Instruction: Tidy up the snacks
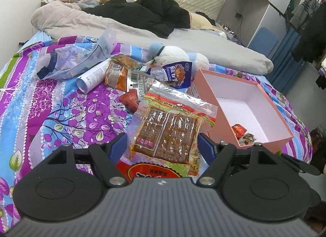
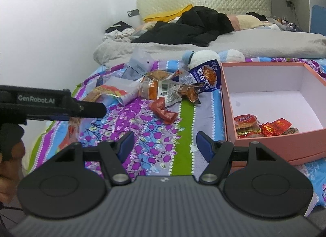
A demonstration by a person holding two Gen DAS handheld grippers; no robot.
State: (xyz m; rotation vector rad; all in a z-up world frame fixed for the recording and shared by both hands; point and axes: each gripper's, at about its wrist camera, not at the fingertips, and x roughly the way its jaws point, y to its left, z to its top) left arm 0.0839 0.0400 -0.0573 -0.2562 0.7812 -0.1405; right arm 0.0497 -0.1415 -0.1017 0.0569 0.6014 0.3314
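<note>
My left gripper (image 1: pixel 161 145) is shut on a wide clear packet of brown dried tofu (image 1: pixel 171 131), held above the flowered quilt just left of the pink box (image 1: pixel 205 86). A red-printed wrapper (image 1: pixel 152 172) shows under the packet near the gripper's base. In the box lie a few red-wrapped snacks (image 2: pixel 264 127). My right gripper (image 2: pixel 165 143) hangs open over the quilt, left of the pink box (image 2: pixel 228 102), with nothing between its fingers. More snacks lie in a heap farther up the bed: a blue packet (image 2: pixel 205 74), an orange packet (image 2: pixel 150 88) and a small red one (image 2: pixel 163 110).
A white tube (image 1: pixel 91 78), a crumpled clear plastic bag (image 1: pixel 67 61) and a white plush toy (image 1: pixel 175 53) lie by the heap. Grey bedding and black clothes (image 1: pixel 154 12) cover the far half of the bed. A person's hand (image 2: pixel 10 155) is at the left edge.
</note>
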